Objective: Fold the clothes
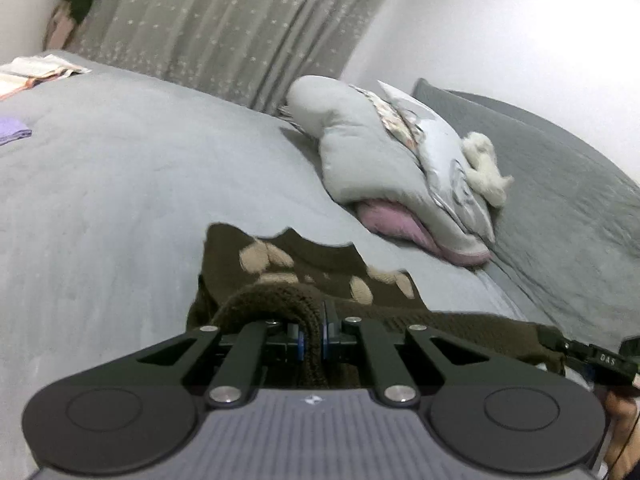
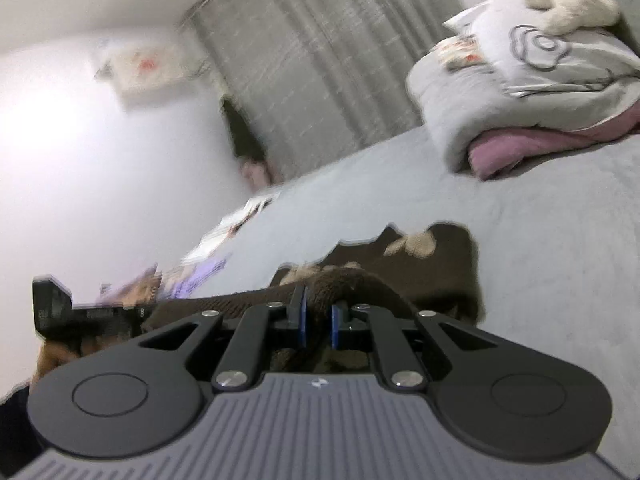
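Observation:
A dark brown knit sweater with beige patches lies on the grey bed. My left gripper is shut on a thick ribbed edge of the sweater, which bunches between the blue pads. My right gripper is shut on another part of the same sweater, its knit edge running between the pads. The sweater stretches between the two grippers. The right gripper shows at the right edge of the left wrist view, and the left gripper at the left of the right wrist view.
A pile of grey and pink bedding with a white plush toy sits near the grey headboard. Folded light cloths and a purple item lie at the far side. A grey curtain hangs behind.

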A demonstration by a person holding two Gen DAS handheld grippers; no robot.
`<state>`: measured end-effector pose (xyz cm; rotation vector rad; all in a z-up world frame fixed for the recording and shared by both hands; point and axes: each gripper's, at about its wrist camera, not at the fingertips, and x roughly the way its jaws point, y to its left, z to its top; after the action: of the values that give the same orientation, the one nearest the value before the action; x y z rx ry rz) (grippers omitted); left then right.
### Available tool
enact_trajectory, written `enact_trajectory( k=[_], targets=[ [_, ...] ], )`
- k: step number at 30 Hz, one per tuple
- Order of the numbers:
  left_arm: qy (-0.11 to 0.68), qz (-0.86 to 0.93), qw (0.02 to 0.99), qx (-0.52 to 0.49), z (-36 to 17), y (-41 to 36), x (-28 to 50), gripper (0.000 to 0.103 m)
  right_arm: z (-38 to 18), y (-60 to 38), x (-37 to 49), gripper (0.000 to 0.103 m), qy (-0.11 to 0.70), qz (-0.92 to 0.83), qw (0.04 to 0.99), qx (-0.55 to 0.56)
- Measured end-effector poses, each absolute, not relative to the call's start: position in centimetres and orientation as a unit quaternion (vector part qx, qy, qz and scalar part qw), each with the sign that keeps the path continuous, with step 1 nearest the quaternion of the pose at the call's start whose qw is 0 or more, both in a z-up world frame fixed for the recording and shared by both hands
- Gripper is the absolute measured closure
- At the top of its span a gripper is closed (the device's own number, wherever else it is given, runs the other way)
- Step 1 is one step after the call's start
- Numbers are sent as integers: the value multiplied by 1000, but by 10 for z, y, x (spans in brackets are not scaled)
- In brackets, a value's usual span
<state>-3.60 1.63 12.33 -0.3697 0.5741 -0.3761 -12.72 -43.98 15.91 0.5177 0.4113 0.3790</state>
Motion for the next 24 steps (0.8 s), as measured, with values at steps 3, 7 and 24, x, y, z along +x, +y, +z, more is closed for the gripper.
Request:
enact_trajectory(
  k=[3, 7, 24],
  targets=[
    [278, -161, 932, -167, 123, 7, -5, 96, 151, -443, -93, 91, 194, 148, 924, 294],
    [296, -130, 934, -154, 117, -11, 48, 96, 131, -443, -34, 91, 210, 96, 918, 321],
    [358, -84, 918, -149, 80, -19, 157, 81, 76, -456, 55, 89, 273, 24, 893, 358]
  ],
)
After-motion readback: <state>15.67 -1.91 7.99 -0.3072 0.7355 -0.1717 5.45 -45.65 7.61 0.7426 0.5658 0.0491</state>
